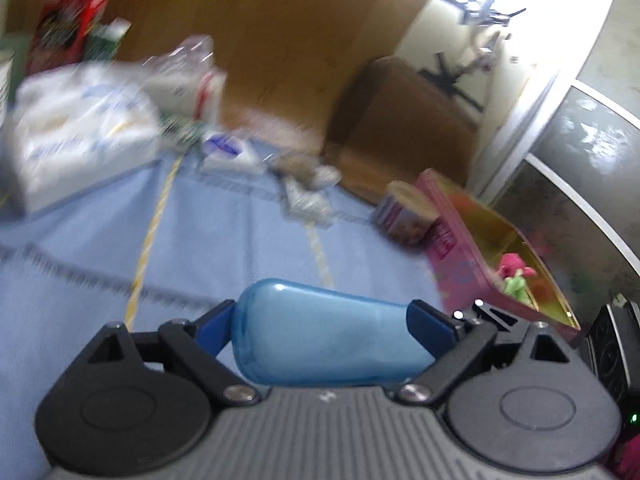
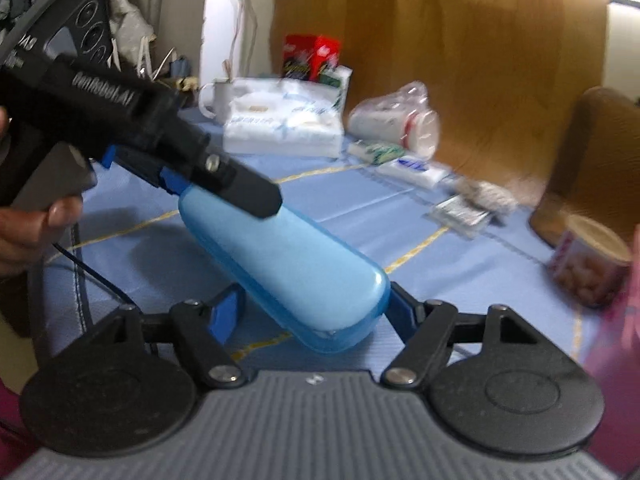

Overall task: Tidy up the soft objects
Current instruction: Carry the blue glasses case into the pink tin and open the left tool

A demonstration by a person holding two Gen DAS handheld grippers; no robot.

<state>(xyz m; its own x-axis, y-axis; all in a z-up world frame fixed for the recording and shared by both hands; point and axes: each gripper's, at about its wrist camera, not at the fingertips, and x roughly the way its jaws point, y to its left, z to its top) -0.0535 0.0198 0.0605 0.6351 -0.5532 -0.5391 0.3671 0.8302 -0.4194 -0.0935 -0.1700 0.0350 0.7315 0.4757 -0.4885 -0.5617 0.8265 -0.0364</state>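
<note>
A translucent blue oblong case (image 1: 324,336) lies crosswise between my left gripper's (image 1: 320,320) blue fingers (image 1: 430,326), which are shut on it above the blue tablecloth (image 1: 200,260). In the right wrist view the same blue case (image 2: 288,264) slants from upper left to lower right, with the left gripper (image 2: 180,168) clamped on its far end. My right gripper (image 2: 316,316) is open around the case's near end, its left finger (image 2: 226,312) clear of it.
At the back are a white tissue pack (image 2: 284,128), a plastic bag (image 2: 396,124), a white mug (image 2: 216,98), a red box (image 2: 312,56) and small packets (image 2: 412,168). A pink box (image 1: 492,256) and a printed cup (image 2: 588,264) stand at the right. Wooden chairs (image 1: 400,128) lie beyond.
</note>
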